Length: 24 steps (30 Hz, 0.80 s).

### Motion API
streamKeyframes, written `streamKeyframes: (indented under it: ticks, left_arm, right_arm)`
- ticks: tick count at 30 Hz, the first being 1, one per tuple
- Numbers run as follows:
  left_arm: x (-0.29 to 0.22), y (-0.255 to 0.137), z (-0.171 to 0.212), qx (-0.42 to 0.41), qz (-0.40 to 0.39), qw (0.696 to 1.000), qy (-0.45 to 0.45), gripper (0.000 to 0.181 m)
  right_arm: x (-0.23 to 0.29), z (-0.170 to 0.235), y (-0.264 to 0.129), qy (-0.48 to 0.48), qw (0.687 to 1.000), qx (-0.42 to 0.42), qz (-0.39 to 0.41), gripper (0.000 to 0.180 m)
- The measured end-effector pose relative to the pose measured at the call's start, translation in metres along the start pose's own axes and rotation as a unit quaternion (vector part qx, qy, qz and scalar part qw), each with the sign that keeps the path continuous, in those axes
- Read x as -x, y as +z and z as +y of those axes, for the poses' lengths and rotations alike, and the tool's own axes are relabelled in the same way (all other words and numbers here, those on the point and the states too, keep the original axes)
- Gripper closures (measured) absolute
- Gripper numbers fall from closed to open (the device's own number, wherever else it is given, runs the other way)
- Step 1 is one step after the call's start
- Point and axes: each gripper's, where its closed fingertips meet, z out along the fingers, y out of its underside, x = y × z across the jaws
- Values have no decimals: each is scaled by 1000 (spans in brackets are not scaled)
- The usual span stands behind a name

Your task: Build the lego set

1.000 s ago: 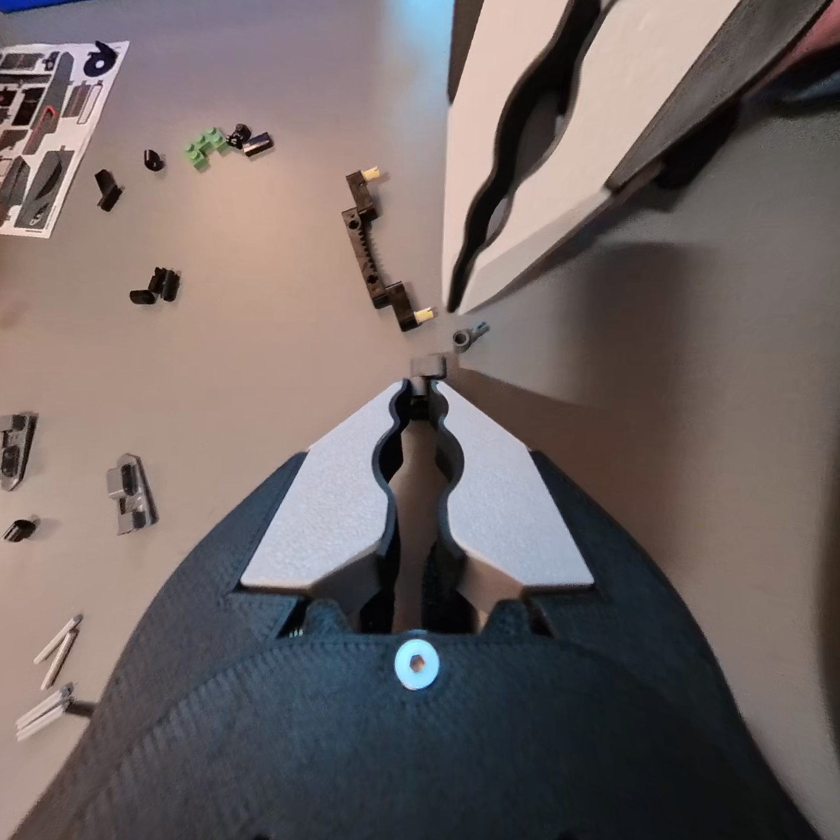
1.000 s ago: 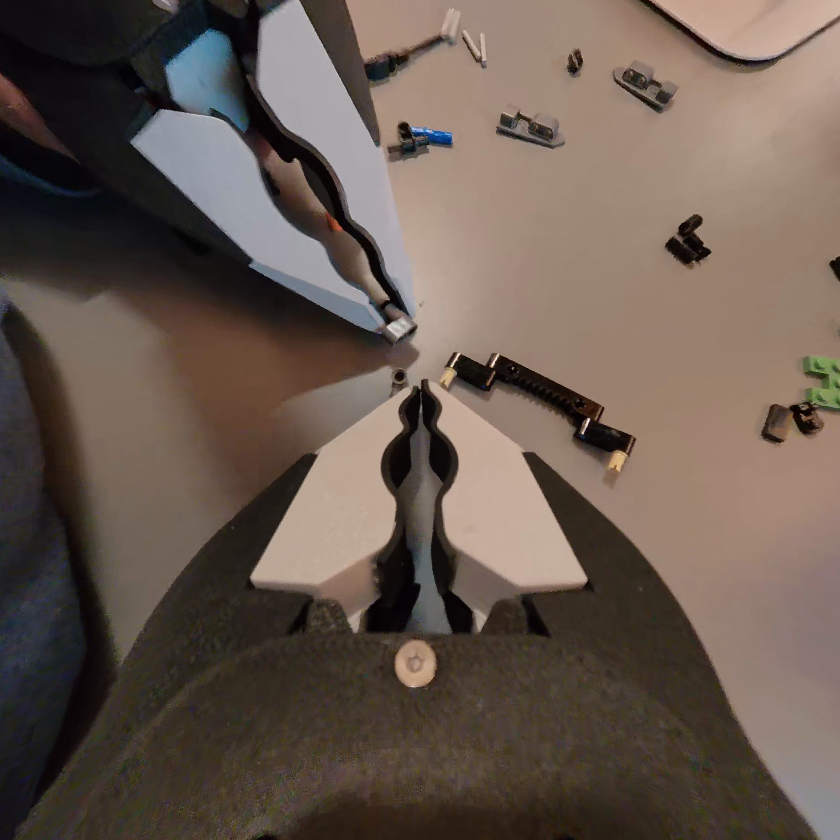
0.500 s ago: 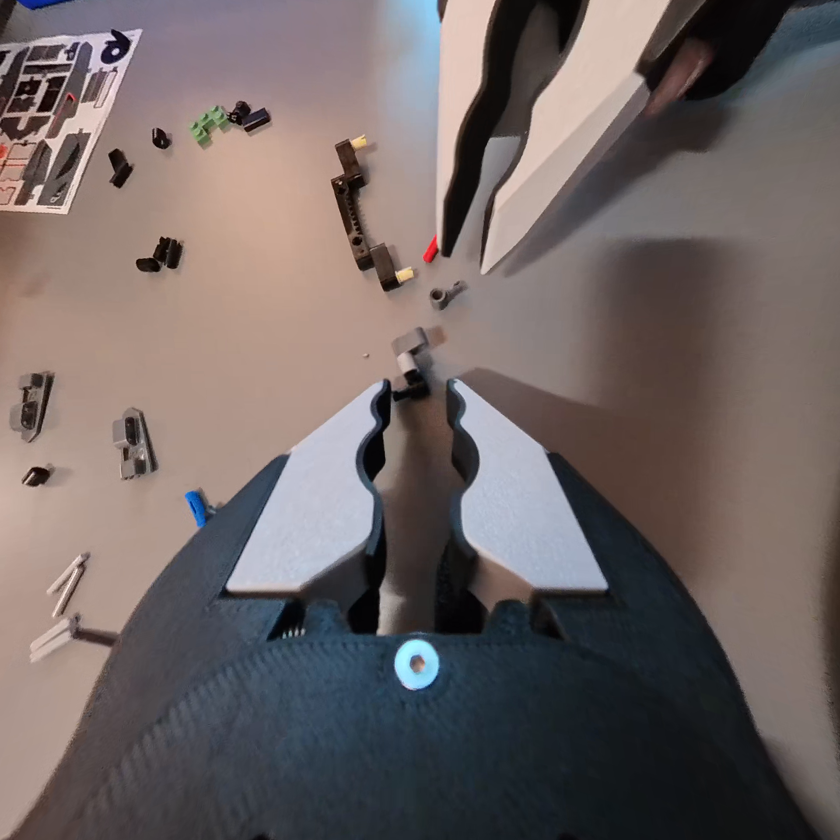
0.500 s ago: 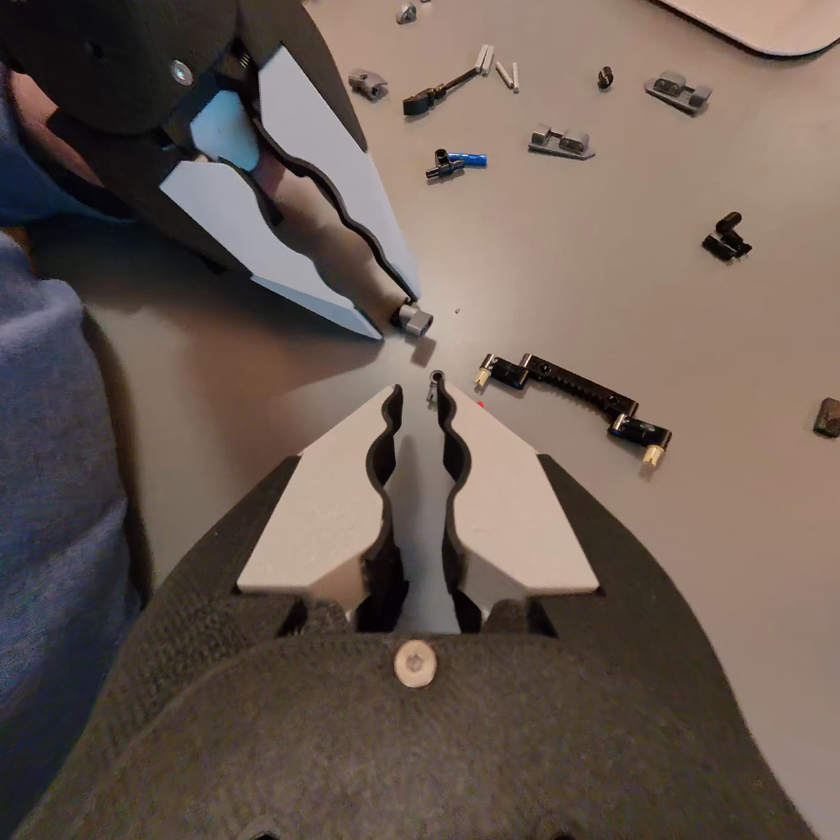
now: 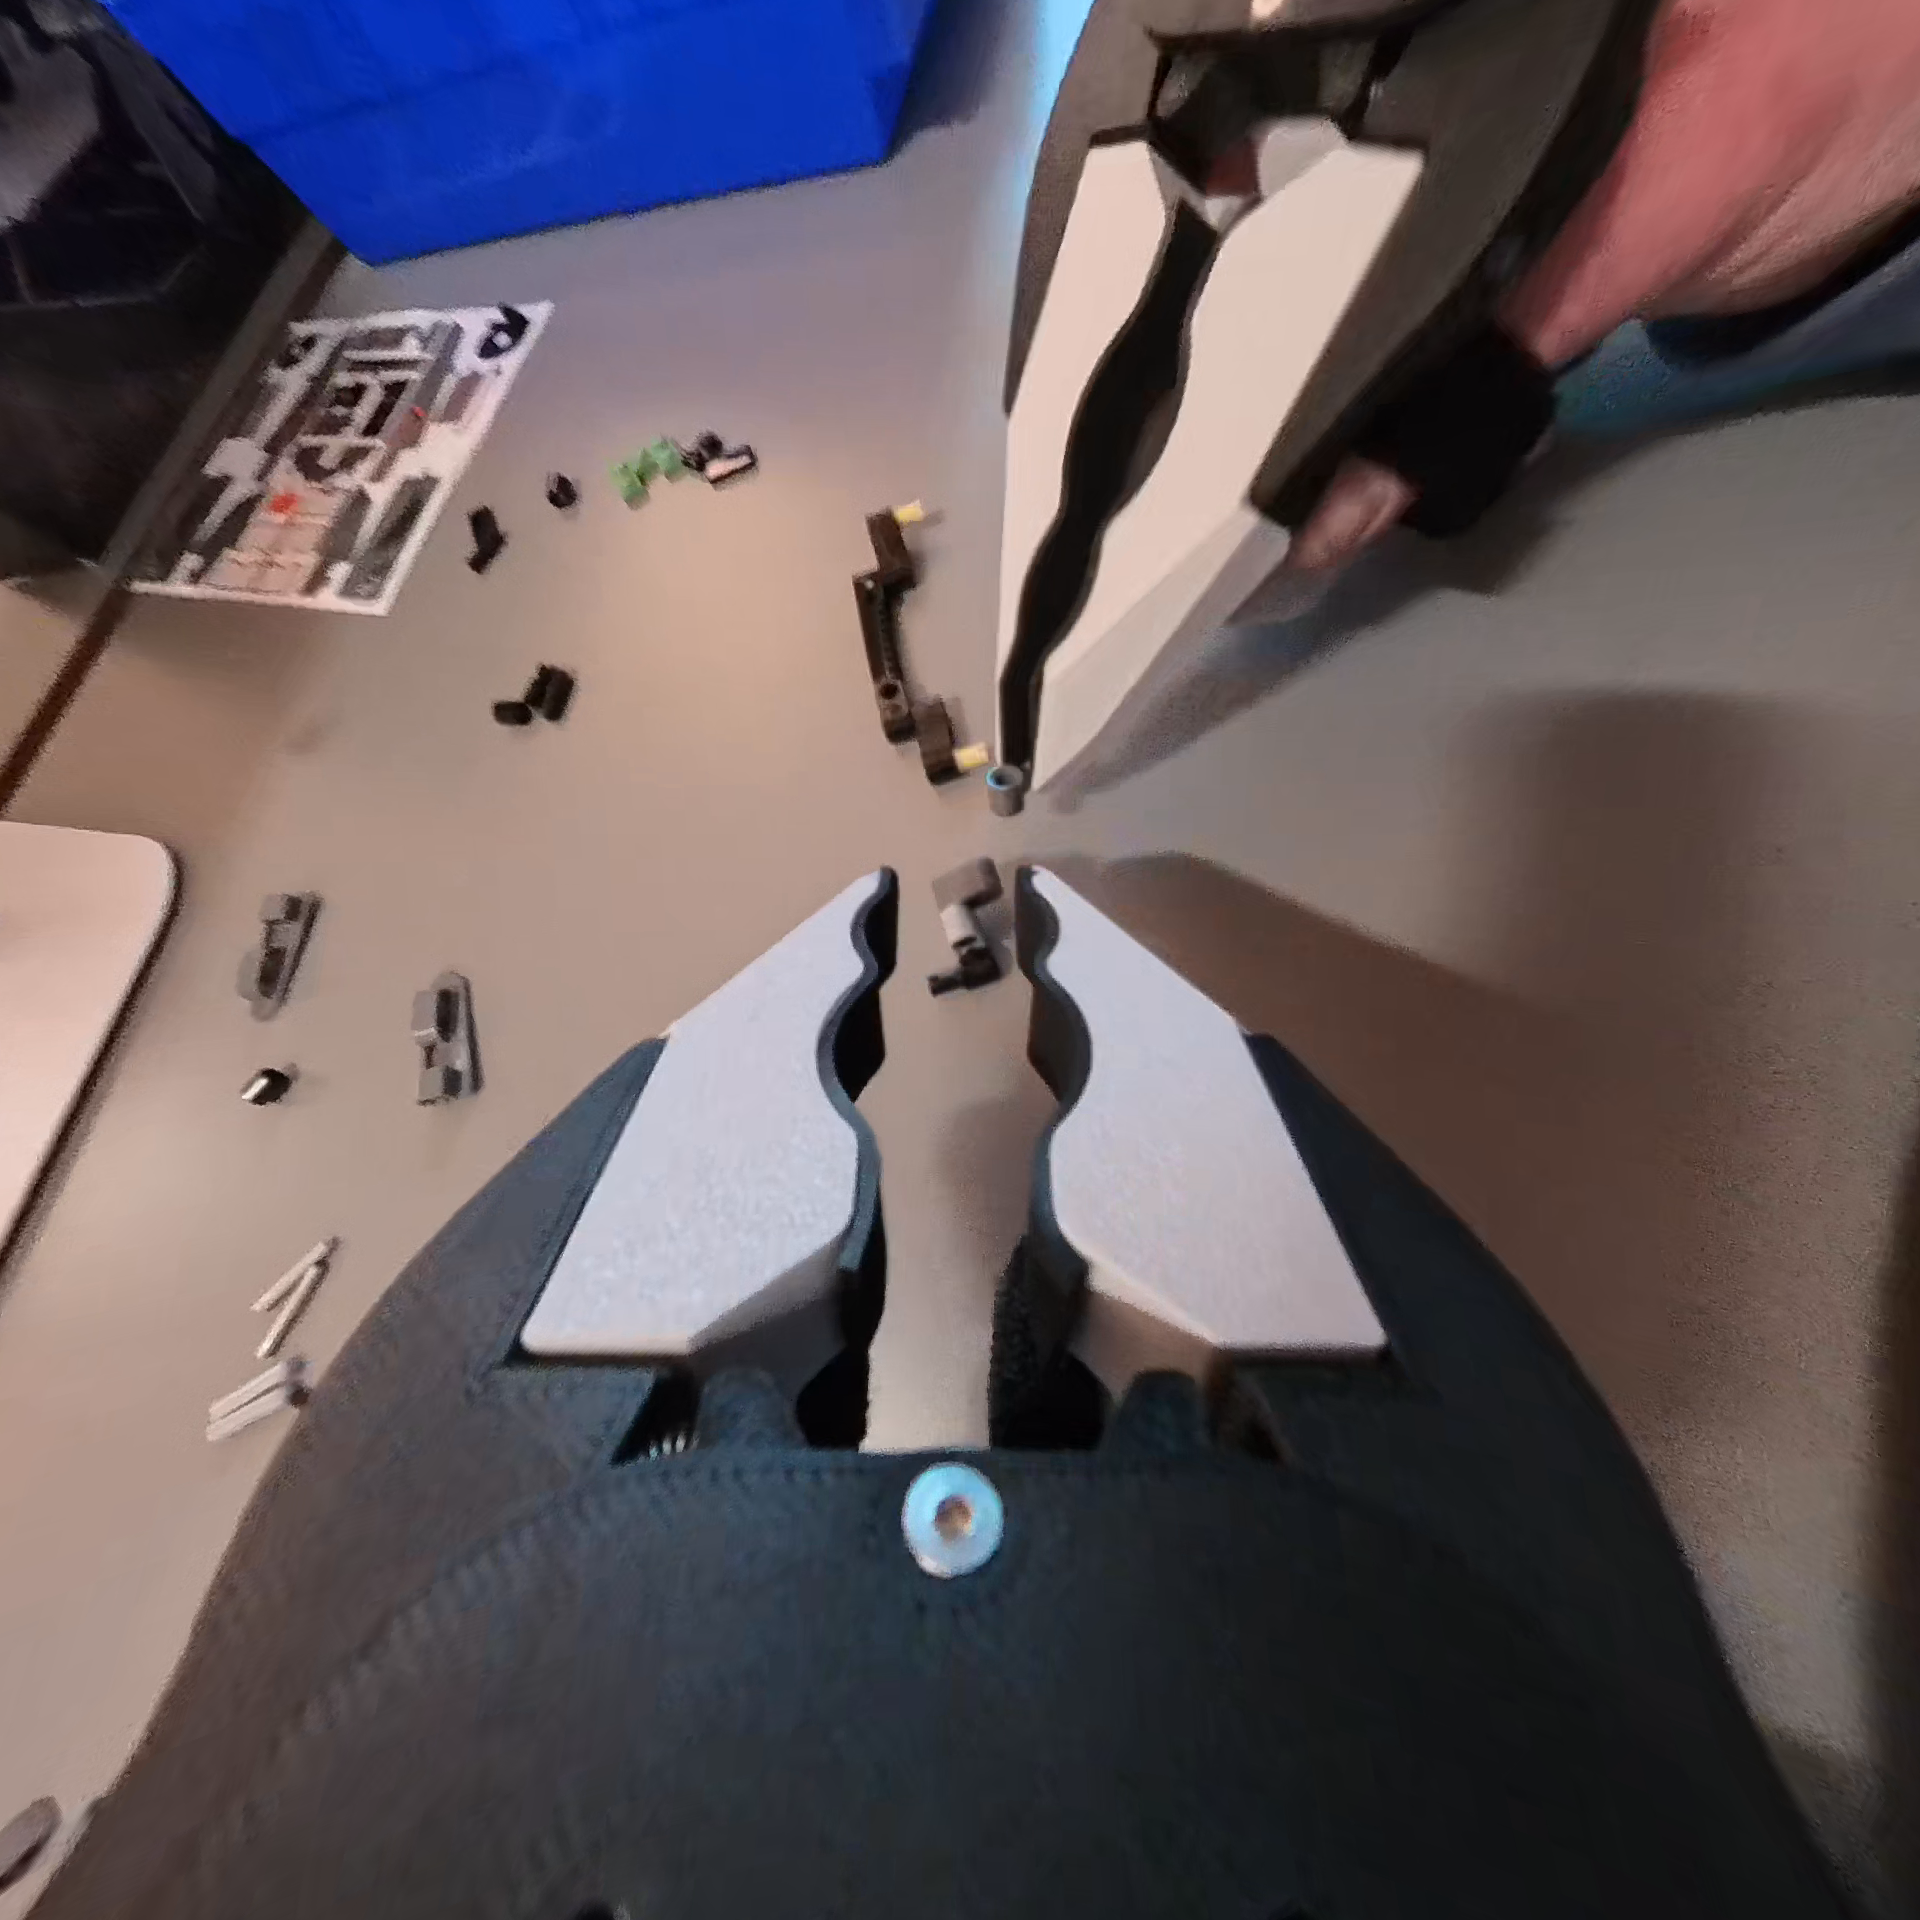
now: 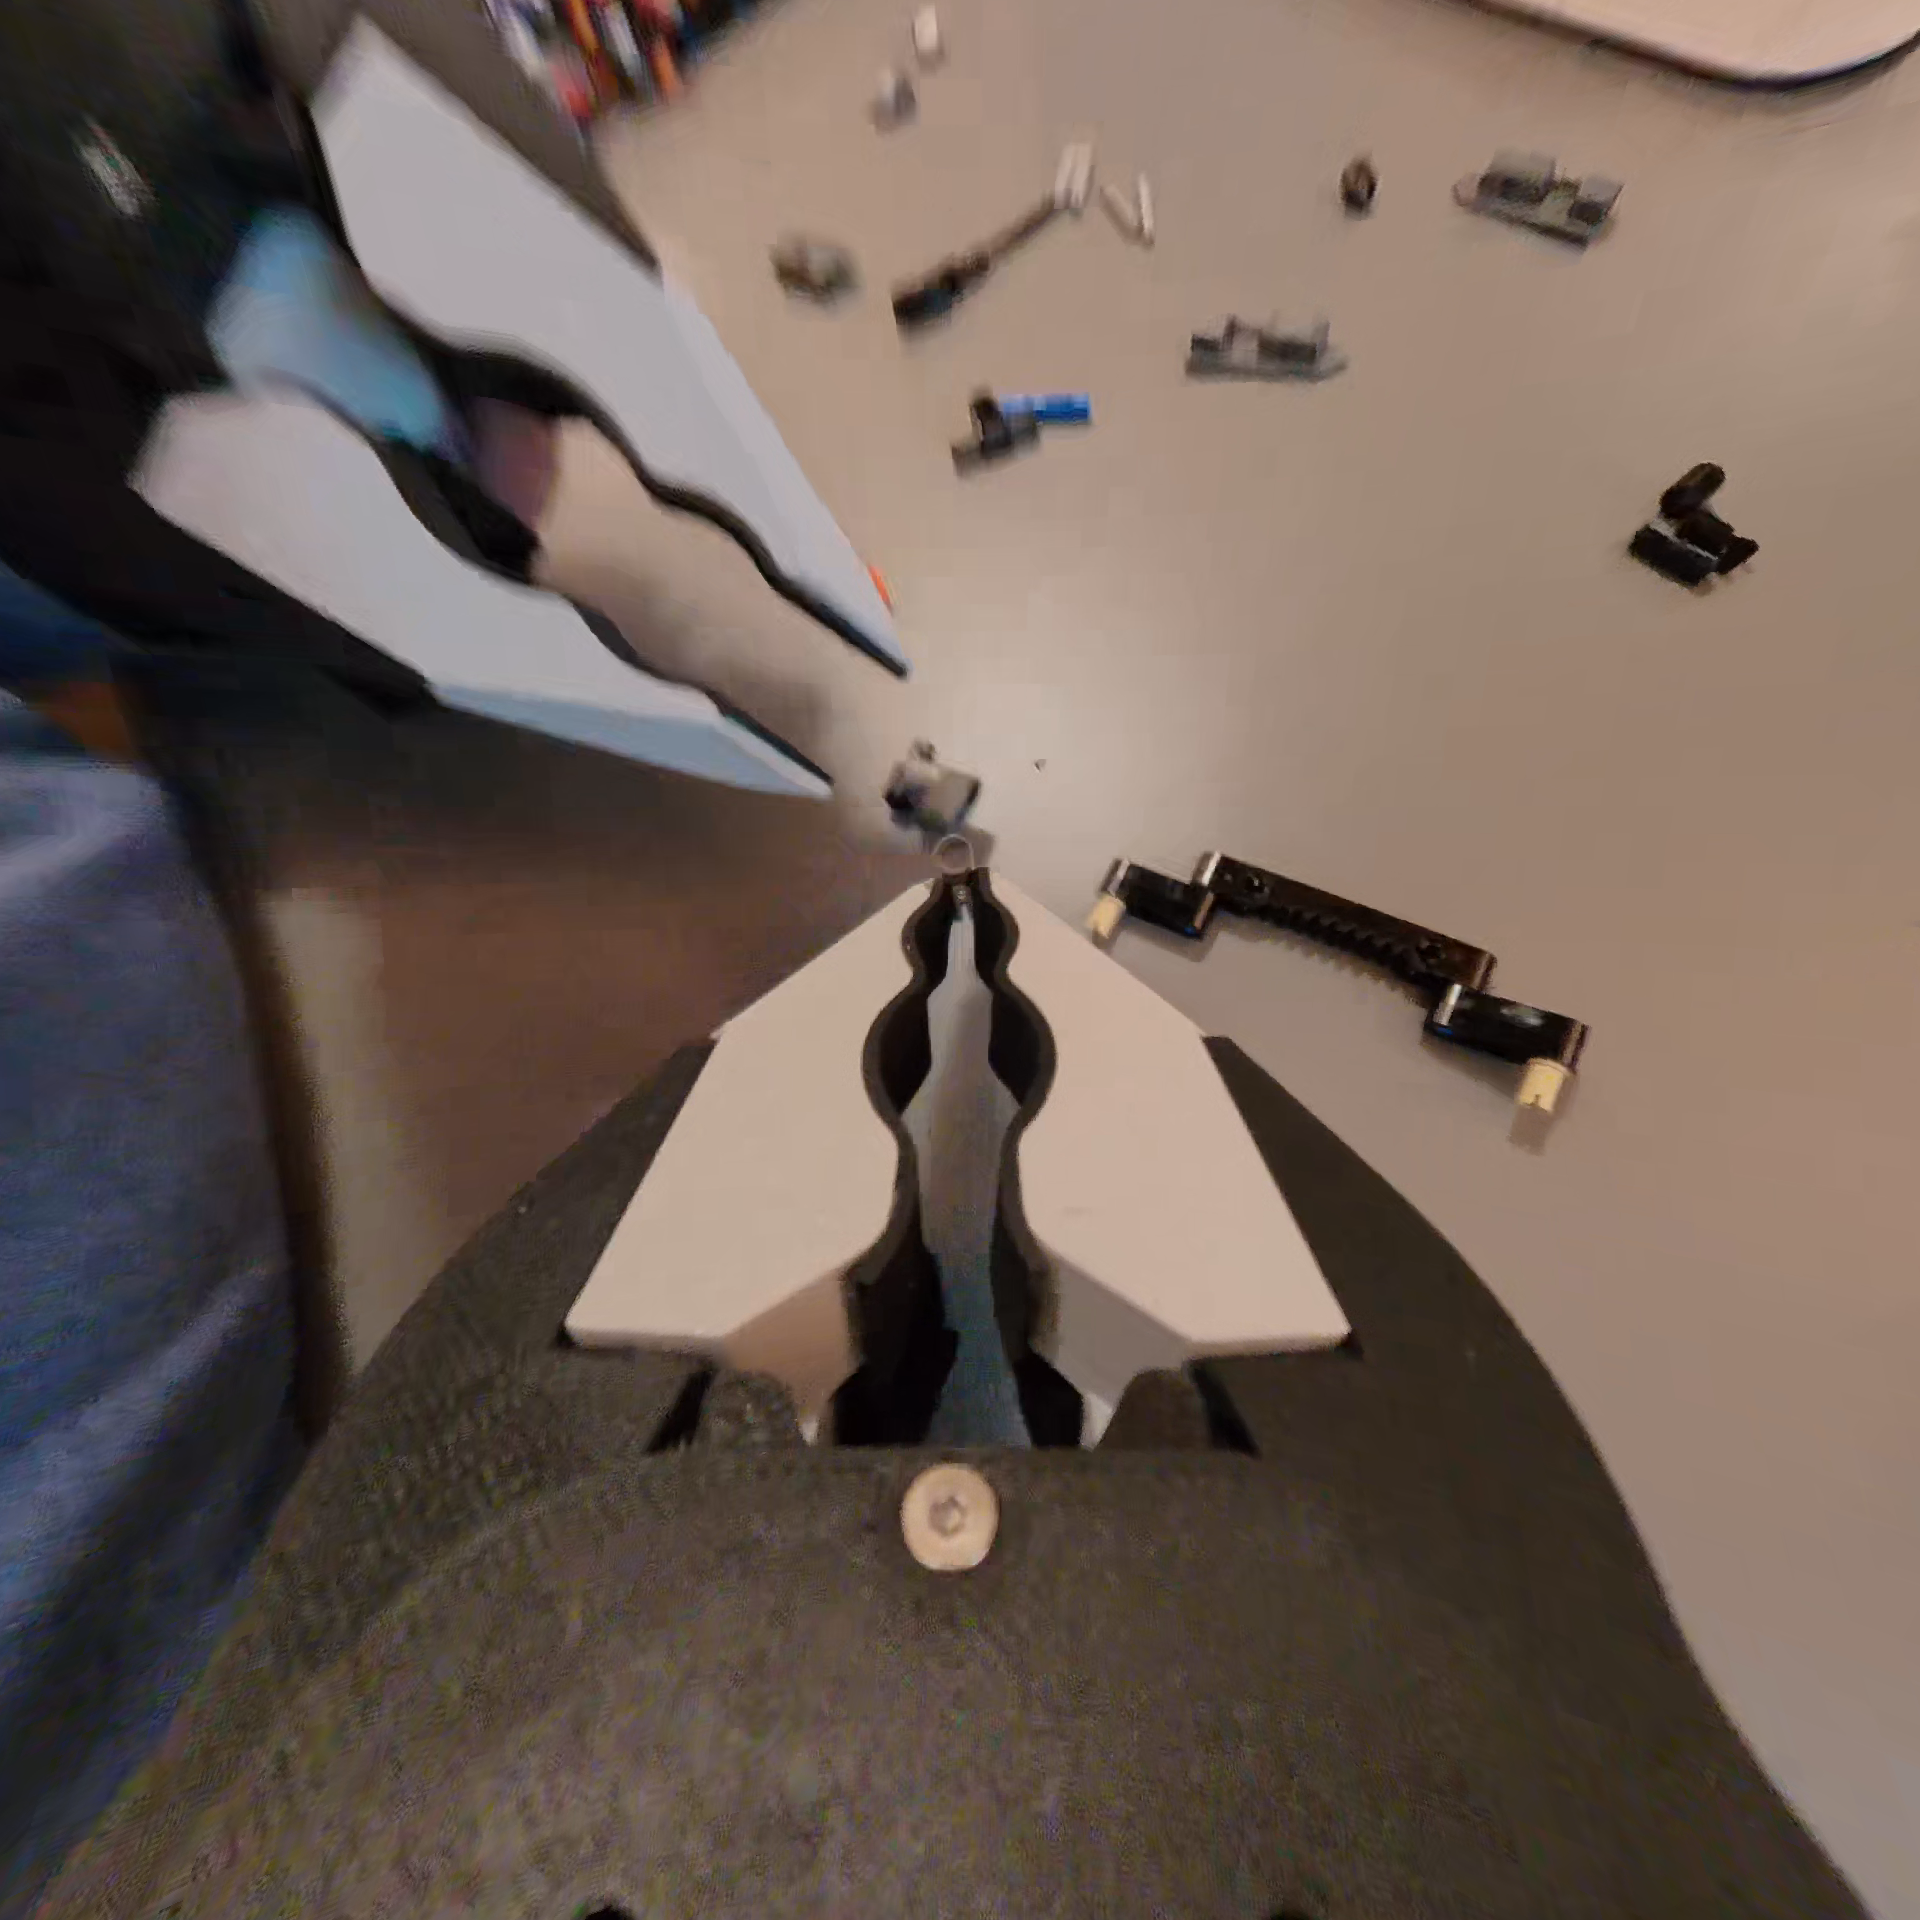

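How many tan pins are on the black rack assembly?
2, one at each end of the black rack assembly: far tan pin, near tan pin. None looks hidden.

nothing readable here tbh, the sticker sheet [image 5: 343,462] up by the blue bin [image 5: 540,104] is too blurred
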Motion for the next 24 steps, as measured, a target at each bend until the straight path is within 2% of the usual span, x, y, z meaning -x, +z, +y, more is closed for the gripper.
streamKeyframes:
  ticks: [1, 5, 8, 10, 14, 24]
  left_arm:
    - [2, 0, -4, -5, -15, 1000, 4, 160]
    - [6, -8, -30, -46, -81, 994, 53, 164]
    - [11, -14, -48, -67, -133, 984, 98, 163]
    - [12, -14, -53, -66, -149, 979, 120, 164]
    - [12, -13, -58, -57, -169, 972, 152, 170]
    - [13, -9, -59, -60, -175, 968, 166, 169]
  right_arm:
    - [2, -9, -6, 33, 999, -31, -18, 178]
    - [7, -41, -29, 153, 972, -151, -94, 178]
    - [9, -55, -38, 246, 932, -215, -157, 178]
    - [10, -56, -37, 276, 918, -226, -174, 178]
    - [10, -59, -37, 292, 912, -239, -163, 178]
    - [6, -59, -39, 331, 892, -261, -160, 178]
